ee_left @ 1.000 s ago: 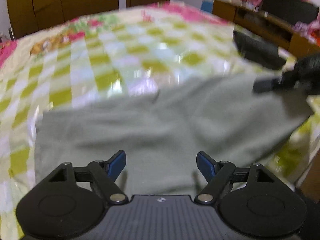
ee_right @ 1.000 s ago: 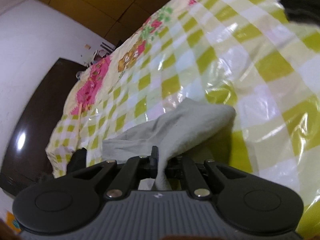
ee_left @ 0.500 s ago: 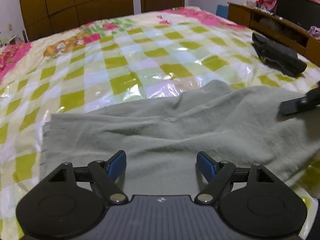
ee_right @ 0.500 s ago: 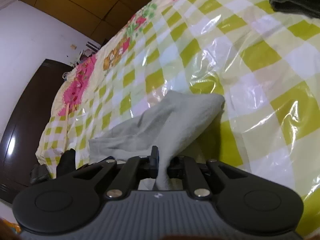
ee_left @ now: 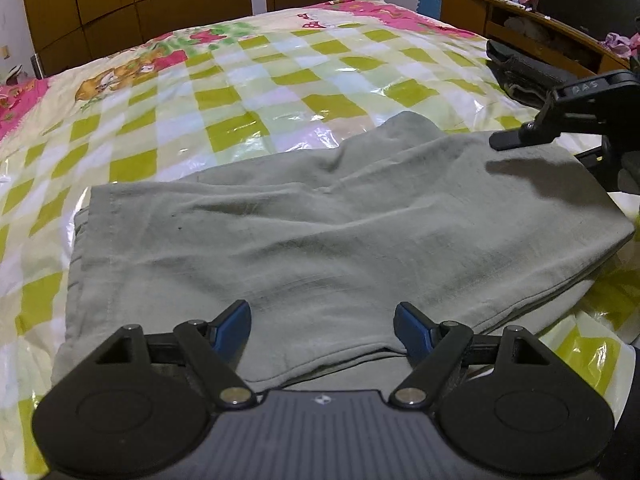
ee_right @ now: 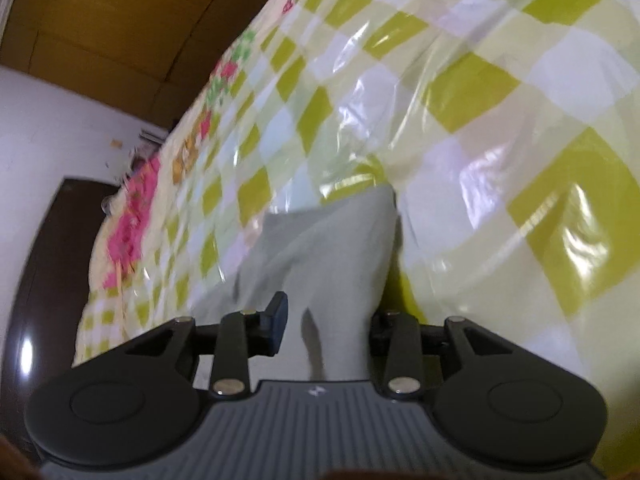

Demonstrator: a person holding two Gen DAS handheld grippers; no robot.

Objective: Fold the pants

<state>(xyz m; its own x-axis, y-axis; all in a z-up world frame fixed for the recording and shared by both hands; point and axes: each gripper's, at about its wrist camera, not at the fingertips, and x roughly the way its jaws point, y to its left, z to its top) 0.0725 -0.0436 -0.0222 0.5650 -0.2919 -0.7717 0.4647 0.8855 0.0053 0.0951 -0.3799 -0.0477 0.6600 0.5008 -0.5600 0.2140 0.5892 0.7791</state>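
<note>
The grey pants [ee_left: 320, 232] lie folded over once on the bed [ee_left: 248, 92], the right gripper [ee_right: 328, 320] at 3 o'clock is opening off the cloth, the left gripper [ee_left: 322, 326] stands wide and empty, and further folds remain.

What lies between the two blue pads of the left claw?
Only the grey pants, lying flat under the open left claw, untouched by its pads. The left wrist view shows it.

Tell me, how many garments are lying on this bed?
2 that I can see: the grey-green pants spread near the front edge, and a dark folded garment farther back on the right. Others may lie out of view.
</note>
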